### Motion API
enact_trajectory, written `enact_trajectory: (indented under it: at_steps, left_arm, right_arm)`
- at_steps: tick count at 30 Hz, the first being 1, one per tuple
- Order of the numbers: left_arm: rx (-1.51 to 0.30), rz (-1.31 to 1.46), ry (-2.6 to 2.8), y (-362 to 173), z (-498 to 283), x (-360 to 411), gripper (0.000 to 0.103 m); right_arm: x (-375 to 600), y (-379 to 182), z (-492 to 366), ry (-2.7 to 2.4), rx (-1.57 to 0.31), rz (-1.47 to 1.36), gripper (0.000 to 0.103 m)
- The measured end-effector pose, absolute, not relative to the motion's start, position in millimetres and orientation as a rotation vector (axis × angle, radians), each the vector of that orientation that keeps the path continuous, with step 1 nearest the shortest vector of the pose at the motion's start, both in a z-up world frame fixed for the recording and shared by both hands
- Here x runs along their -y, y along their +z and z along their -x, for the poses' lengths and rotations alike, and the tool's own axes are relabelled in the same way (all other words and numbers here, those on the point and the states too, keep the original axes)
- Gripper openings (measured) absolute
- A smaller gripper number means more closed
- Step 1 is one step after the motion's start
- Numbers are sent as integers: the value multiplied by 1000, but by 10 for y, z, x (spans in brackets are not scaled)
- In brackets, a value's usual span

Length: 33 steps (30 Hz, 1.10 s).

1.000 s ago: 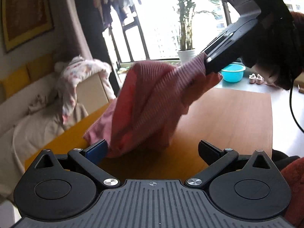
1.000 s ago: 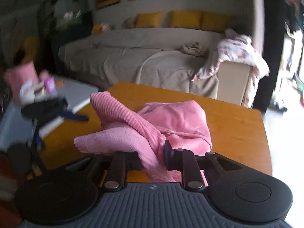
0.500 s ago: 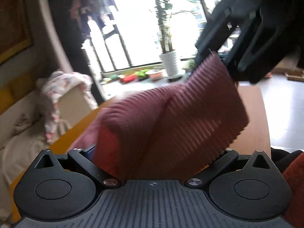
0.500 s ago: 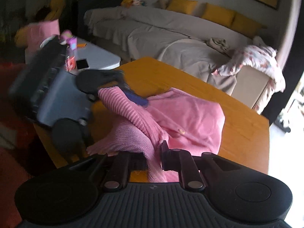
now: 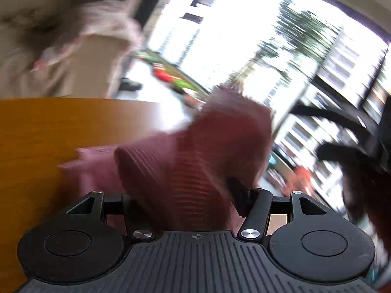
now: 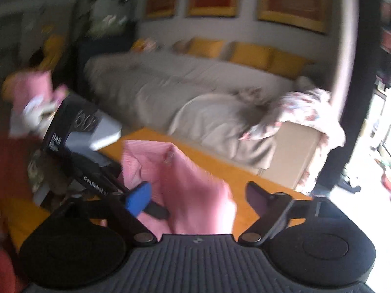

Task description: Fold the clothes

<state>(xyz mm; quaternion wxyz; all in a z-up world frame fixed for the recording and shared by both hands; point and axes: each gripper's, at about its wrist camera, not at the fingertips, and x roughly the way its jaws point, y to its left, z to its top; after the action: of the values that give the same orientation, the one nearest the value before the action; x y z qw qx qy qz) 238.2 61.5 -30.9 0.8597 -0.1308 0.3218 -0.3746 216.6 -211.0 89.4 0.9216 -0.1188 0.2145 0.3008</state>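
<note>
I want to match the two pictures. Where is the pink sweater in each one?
Left wrist view: the pink sweater fills the lower middle, bunched between the left tool's fingers, over the orange table.
Right wrist view: the sweater sits lower middle, just ahead of the open right tool.
Shared landmark: the flowery cloth on the sofa arm, upper left in the left view, though blurred.

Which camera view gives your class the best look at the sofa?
The right wrist view: the sofa stretches across the frame with its grey cover and yellow cushions, though softened by blur. The left wrist view catches only a smeared beige corner of the sofa at the upper left.
</note>
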Motion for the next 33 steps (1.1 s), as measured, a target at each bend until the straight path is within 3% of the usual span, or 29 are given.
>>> enact_trajectory:
  at_steps: [8, 14, 20, 25, 26, 27, 29, 33]
  left_arm:
    - [-740, 299, -642, -461, -2840, -852, 95]
    - [-645, 121, -459, -138, -2818, -1108, 98]
    - [-631, 221, -713, 163, -2994, -1236, 103]
    - [-740, 177, -861, -135, -3298, -722, 103]
    - [-773, 183, -858, -241, -3390, -674, 103]
    - [-805, 205, -859, -340, -3463, -661, 103]
    - [-858, 268, -861, -505, -3548, -696, 100]
    - [-862, 335, -809, -553, -3456, -901, 94]
  right_arm:
    - [2127, 242, -3003, 441, -533, -2, 103]
    - [1943, -437, -3310, 316, -666, 110, 103]
    - [2332, -234, -3018, 345, -683, -164, 103]
    - [2541, -334, -2767, 530, -877, -605, 103]
    - [2520, -384, -2730, 555, -899, -659, 96]
    - [2483, -430, -2719, 572, -919, -685, 77]
    - [2410, -502, -2764, 596, -954, -697, 59]
    - [2331, -507, -3008, 576, -935, -630, 59]
